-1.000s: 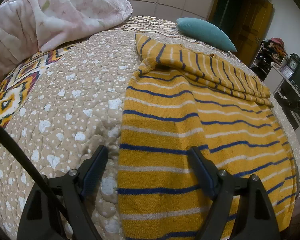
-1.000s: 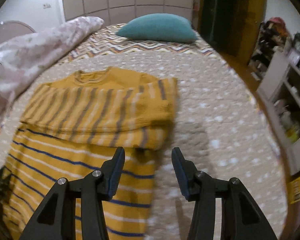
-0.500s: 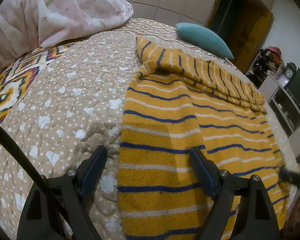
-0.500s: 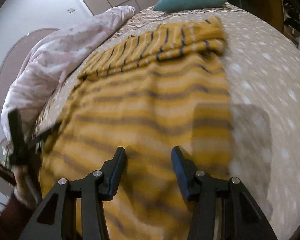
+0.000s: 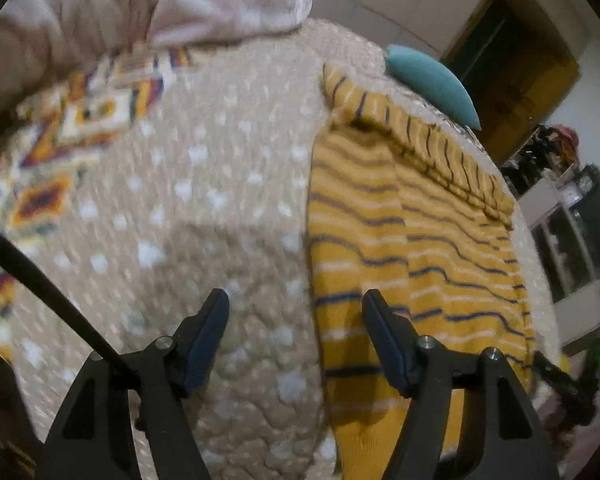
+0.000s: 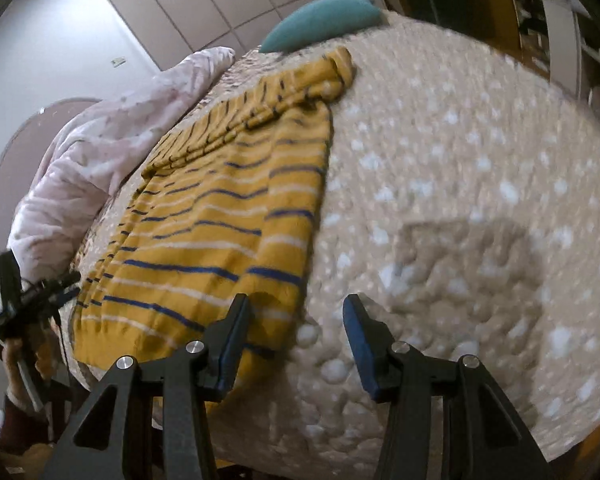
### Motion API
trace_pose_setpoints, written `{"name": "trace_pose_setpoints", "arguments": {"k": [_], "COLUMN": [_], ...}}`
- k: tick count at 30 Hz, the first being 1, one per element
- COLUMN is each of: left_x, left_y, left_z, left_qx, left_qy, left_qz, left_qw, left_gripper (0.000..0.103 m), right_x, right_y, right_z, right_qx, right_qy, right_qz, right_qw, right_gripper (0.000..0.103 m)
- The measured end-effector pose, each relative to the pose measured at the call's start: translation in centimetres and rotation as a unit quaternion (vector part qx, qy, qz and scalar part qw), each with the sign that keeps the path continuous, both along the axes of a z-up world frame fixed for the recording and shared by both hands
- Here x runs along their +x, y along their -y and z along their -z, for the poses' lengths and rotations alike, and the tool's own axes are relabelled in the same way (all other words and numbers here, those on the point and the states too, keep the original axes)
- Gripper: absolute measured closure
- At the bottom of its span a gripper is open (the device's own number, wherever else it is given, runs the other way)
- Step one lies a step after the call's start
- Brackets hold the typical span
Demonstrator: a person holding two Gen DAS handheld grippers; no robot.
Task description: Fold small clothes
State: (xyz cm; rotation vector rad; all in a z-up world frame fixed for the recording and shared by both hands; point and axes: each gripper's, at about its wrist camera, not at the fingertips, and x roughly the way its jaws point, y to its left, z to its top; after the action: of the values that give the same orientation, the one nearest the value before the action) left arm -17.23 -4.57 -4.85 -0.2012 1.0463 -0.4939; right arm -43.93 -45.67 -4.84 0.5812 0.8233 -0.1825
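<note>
Left wrist view: left gripper (image 5: 296, 320) hung over the quilted bedspread (image 5: 220, 184), jaws closing w/ nothing between them, the striped yellow sweater (image 5: 400, 248) under its right-hand finger. Only here: patterned blanket (image 5: 80, 120) and shelves (image 5: 568, 236).

Right wrist view: right gripper (image 6: 296, 324) was about half open, empty, at the sweater's near corner. Only here: a hand (image 6: 20, 364) w/ the other tool. Teal pillow (image 6: 320, 20) showed in both.

Vs a sec ago: left jaws narrower; right gripper lower, nearer the hem.

Knit sweater (image 5: 380, 240) – fuzzy, apparently; quilted cloth bedspread (image 5: 220, 200).
</note>
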Motion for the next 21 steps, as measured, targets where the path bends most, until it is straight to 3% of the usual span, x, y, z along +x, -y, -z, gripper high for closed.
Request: {"name": "trace_pose_setpoints", "arguments": {"k": [4,5,7,11,17,19,21], "left_x": [-0.5,-0.7,-0.8,-2.5,-4.5,-5.1,-5.2], "left_y": [1.0,1.6,2.6,5.0,5.0,4.9,4.9], "left_z": [0.4,0.8,1.4,1.3,1.0,1.1,1.3], "left_qx": [-0.057,-0.092,-0.124,-0.076,-0.090,-0.087,-0.071], "left_qy": [-0.022,-0.040,-0.062,-0.026,-0.032,-0.032,-0.036], "left_qz": [0.029,0.042,0.062,0.078,0.077,0.067,0.059], "left_qw": [0.9977,0.9940,0.9884,0.9937,0.9924,0.9934,0.9951], "left_gripper": [0.036,0.036,0.036,0.035,0.036,0.046,0.076], "right_x": [0.1,0.3,0.7,1.5,2.0,1.7,1.7], "right_y": [0.0,-0.1,-0.3,-1.6,-4.0,-4.5,-5.1], "right_z": [0.4,0.6,1.1,1.8,2.2,2.3,2.4], "right_qx": [0.034,0.050,0.084,0.140,0.161,0.162,0.159], "right_qy": [0.023,0.029,0.038,0.060,0.065,0.065,0.061], "right_qz": [-0.004,-0.008,-0.020,-0.044,-0.068,-0.062,-0.056], "right_qw": [0.999,0.998,0.996,0.987,0.982,0.983,0.984], "right_gripper": [0.049,0.049,0.049,0.049,0.049,0.051,0.059]}}
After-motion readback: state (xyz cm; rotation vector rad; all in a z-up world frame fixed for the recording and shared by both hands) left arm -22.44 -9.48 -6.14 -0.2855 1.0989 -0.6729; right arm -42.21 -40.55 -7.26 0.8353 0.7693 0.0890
